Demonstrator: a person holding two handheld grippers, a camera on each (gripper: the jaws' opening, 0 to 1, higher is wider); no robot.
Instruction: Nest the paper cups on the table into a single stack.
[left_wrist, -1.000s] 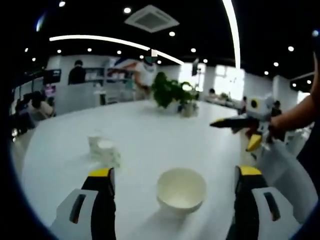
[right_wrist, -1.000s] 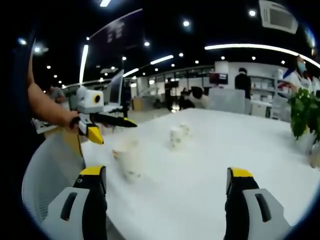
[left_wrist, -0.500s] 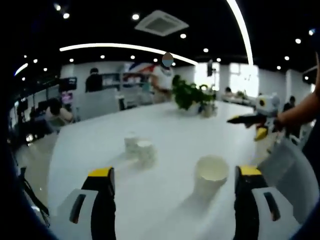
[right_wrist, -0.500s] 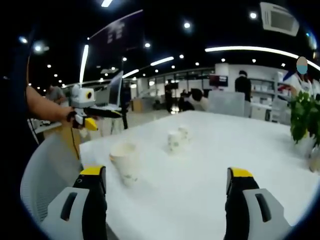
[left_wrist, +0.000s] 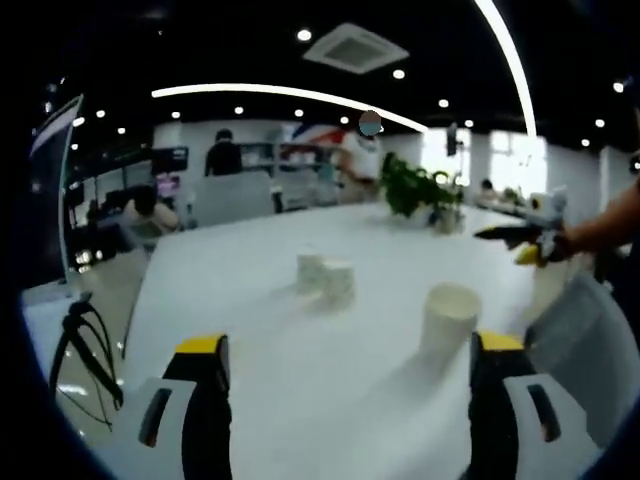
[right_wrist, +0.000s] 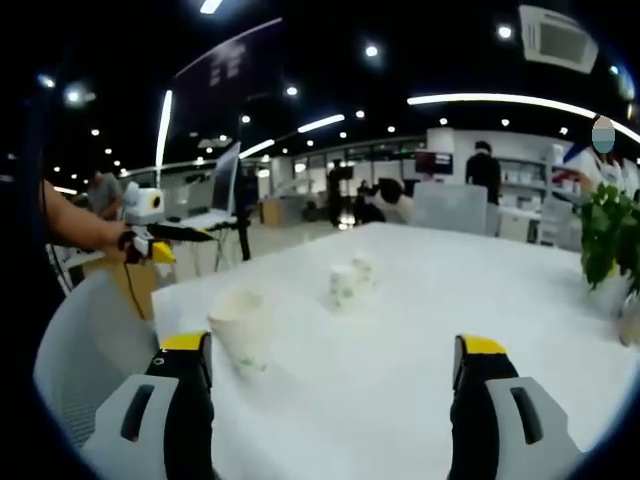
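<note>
An upright white paper cup stands on the white table, just inside my left gripper's right jaw line and ahead of it. Two more paper cups stand close together farther out. My left gripper is open, with nothing between its jaws. In the right gripper view the single cup stands near the left jaw and the cup pair is at mid-table. My right gripper is open and holds nothing. Each gripper appears in the other's view, hand-held off the table's edge: the right gripper, the left gripper.
A potted plant stands at the far side of the table. A grey chair back is by the near table edge. Black cables hang off the left side. People and desks fill the room behind.
Both cameras have moved back from the table, so the cups look smaller and farther. The left gripper view has swung left. The cups stand where they were; nothing was gripped.
</note>
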